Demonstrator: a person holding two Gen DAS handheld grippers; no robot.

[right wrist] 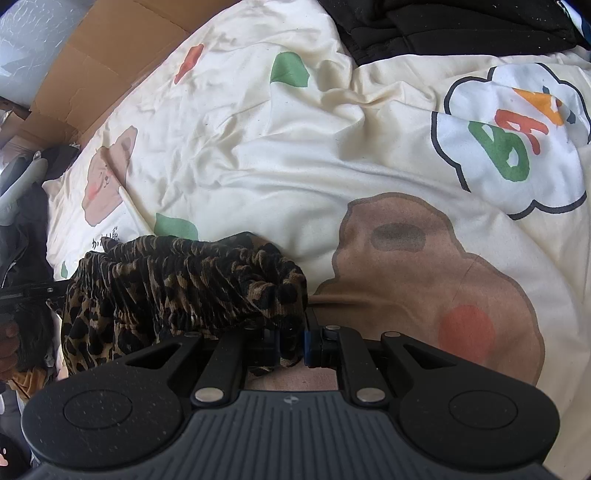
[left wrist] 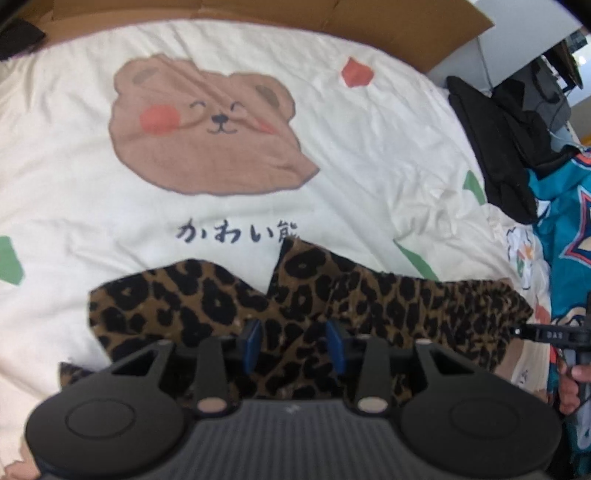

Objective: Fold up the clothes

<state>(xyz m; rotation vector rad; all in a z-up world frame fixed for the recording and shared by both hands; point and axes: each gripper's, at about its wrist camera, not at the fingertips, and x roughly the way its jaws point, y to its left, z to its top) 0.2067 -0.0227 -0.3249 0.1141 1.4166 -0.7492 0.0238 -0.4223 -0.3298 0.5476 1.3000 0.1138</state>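
1. One leopard-print garment, spread over the bedding in the left wrist view, bunched at its gathered edge in the right wrist view
2. One cream bedspread beneath it
3. Bear faces printed on the bedspread: one bear face in the left wrist view; two in the right wrist view, a small far one and a large near one
4. One flower-shaped speech bubble with coloured letters
5. One black garment at the bed's edge
6. One teal printed garment on the right
7. One sheet of brown cardboard behind the bed
8. Two grippers: left gripper and right gripper
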